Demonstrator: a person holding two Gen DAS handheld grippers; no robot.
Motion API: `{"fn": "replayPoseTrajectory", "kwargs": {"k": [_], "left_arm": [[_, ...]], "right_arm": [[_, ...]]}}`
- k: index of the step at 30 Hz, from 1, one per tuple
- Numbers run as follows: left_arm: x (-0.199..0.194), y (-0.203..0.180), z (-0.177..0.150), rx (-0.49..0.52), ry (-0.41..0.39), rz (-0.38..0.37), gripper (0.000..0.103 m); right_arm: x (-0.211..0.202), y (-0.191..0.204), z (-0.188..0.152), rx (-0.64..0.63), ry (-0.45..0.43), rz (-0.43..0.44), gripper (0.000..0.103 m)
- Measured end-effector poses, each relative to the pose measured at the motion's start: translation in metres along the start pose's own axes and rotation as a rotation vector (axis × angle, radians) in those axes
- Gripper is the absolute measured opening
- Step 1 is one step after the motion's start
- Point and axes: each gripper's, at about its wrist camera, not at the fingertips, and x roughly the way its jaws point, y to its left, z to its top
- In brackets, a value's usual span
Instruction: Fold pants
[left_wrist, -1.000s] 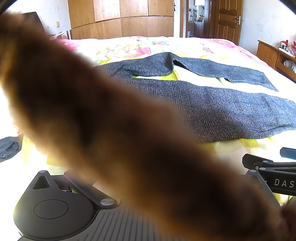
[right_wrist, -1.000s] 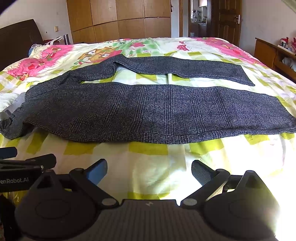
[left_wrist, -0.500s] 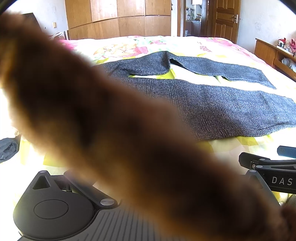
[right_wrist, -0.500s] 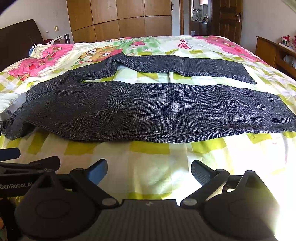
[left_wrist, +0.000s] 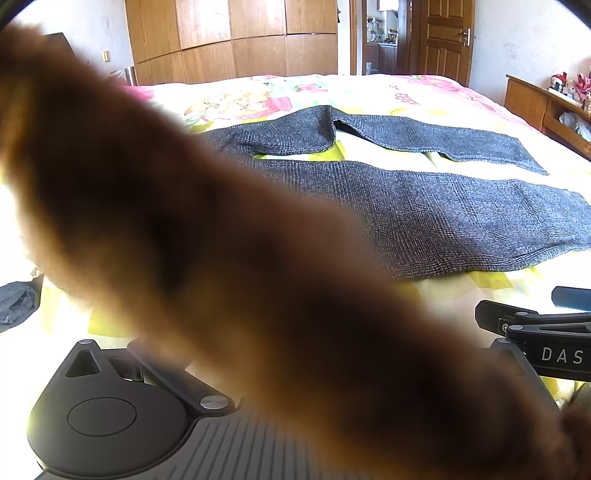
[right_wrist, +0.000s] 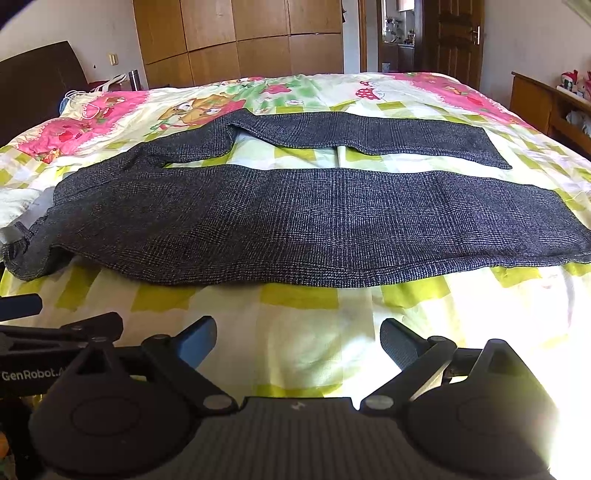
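Wooden wardrobes (left_wrist: 236, 40) and a brown door (left_wrist: 443, 37) back the left wrist view, with a bed (left_wrist: 369, 92) under a bright cartoon-print cover in front of them. Dark grey checked pants (left_wrist: 424, 218) lie flat across the cover, legs spread apart and running to the right. A blurred, furry brown shape (left_wrist: 221, 258) sits right before the lens and hides the left gripper's fingers, so whether they are apart or together cannot be told. At the right edge the right gripper (left_wrist: 535, 325) pokes in from the side.

From the right wrist view, the same bed (right_wrist: 295, 332) fills the frame and the pants (right_wrist: 314, 225) lie whole, waist at the left, the near leg wide and flat, the far leg angled away. The right gripper (right_wrist: 298, 338) hangs over bare cover just short of the near leg's edge, fingers spread wide, holding nothing. The left gripper (right_wrist: 55, 328) shows at the left edge.
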Motion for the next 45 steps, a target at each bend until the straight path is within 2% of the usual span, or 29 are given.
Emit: {"fn": "replayPoseTrajectory", "kwargs": {"k": [7, 11, 15, 20, 23, 26, 30, 32, 33, 34, 36, 39, 42, 45], "left_arm": [[-0.005, -0.007, 0.007, 0.019, -0.019, -0.016, 0.103], [-0.007, -0.015, 0.019, 0.031, -0.022, -0.046, 0.103], [-0.009, -0.029, 0.035, 0.039, -0.047, -0.103, 0.103], [0.010, -0.065, 0.053, 0.086, -0.051, -0.198, 0.103], [0.022, -0.093, 0.062, 0.143, -0.080, -0.233, 0.103], [0.033, -0.119, 0.071, 0.184, -0.110, -0.258, 0.103], [0.050, -0.146, 0.083, 0.204, -0.117, -0.294, 0.103], [0.055, -0.157, 0.085, 0.222, -0.120, -0.305, 0.103], [0.057, -0.162, 0.086, 0.237, -0.124, -0.309, 0.103], [0.058, -0.167, 0.086, 0.253, -0.128, -0.310, 0.103], [0.058, -0.176, 0.085, 0.281, -0.137, -0.311, 0.103], [0.052, -0.182, 0.081, 0.303, -0.134, -0.314, 0.103], [0.037, -0.178, 0.074, 0.327, -0.142, -0.305, 0.103], [0.024, -0.168, 0.069, 0.328, -0.145, -0.309, 0.103]], "right_arm": [[-0.004, -0.011, 0.006, 0.063, 0.001, 0.015, 0.103], [-0.013, -0.031, 0.018, 0.107, -0.014, 0.001, 0.103], [-0.021, -0.072, 0.029, 0.160, -0.027, -0.055, 0.103], [-0.019, -0.155, 0.037, 0.333, -0.005, -0.187, 0.100], [-0.011, -0.201, 0.037, 0.441, 0.014, -0.237, 0.096], [0.003, -0.241, 0.035, 0.533, 0.046, -0.267, 0.085], [0.011, -0.277, 0.037, 0.646, 0.026, -0.278, 0.067], [0.014, -0.288, 0.043, 0.691, 0.020, -0.293, 0.052], [0.014, -0.292, 0.045, 0.704, 0.016, -0.297, 0.033], [0.016, -0.298, 0.046, 0.714, 0.014, -0.288, 0.020], [0.017, -0.310, 0.046, 0.738, 0.012, -0.256, 0.019], [0.006, -0.315, 0.051, 0.704, -0.014, -0.265, 0.018], [-0.006, -0.320, 0.059, 0.656, -0.024, -0.334, 0.018], [-0.005, -0.314, 0.068, 0.532, 0.041, -0.438, 0.018]]}}
